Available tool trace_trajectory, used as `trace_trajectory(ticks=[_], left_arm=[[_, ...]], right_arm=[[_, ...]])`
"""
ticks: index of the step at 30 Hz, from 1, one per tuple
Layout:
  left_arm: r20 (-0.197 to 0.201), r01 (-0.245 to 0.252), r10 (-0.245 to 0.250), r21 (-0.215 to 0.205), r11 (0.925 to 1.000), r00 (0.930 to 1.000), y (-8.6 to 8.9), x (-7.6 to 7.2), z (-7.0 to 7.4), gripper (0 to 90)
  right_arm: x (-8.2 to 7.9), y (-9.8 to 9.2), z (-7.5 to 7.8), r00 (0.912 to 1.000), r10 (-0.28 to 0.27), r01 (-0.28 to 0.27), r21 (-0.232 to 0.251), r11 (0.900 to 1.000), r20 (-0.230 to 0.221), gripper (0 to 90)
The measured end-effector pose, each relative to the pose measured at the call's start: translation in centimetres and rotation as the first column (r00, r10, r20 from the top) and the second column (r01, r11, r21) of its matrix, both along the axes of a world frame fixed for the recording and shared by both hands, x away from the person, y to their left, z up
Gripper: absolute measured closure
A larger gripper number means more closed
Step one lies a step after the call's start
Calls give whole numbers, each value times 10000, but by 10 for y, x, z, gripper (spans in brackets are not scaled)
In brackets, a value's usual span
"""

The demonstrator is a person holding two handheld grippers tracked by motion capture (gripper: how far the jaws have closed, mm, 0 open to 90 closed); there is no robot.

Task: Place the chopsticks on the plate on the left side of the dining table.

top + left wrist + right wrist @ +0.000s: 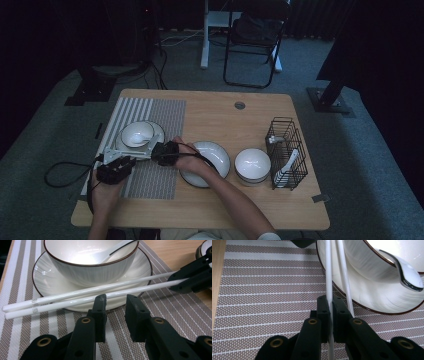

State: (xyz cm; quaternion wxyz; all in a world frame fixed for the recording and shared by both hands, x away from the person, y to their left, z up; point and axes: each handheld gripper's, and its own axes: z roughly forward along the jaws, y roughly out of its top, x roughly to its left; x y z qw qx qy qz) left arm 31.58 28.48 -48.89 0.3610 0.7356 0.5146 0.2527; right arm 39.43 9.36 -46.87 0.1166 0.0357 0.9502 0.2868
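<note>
We see the chopsticks [82, 296] lying crosswise at twelve o'clock of our half-open, empty left tool [115, 306], one end clamped in the right tool [330, 307].

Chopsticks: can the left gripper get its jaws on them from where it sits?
Probably yes. The left gripper is open just short of the chopsticks, nothing between. They lie across the plate rim, the right gripper clamping one at the far end.

A wooden table [210, 205] bears a striped placemat [160, 120], a plate [218, 155], a bowl [252, 165] — and a wire rack [287, 150].
</note>
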Motion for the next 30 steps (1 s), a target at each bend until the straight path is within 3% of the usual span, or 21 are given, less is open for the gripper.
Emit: trace_trajectory(ticks=[13,20,26,30], left_arm=[[-160,76,-71,319,9995,9998,-11,17,-1,816],[-241,55,-48,318,9995,9997,-13,20,-4,818],[-256,-8,15,294,9996,9997,-13,22,-5,818],[-304,-51,58,246,9997,9995,-14,23,-5,818]], right_arm=[[4,0,-5,9996,-291,290,-95,9995,-38,830],[4,-9,3,9991,-423,422,195,9989,47,767],[10,-21,14,9948,-1000,987,622,9932,189,748],[14,-25,15,9917,-1271,1260,599,9902,163,746]])
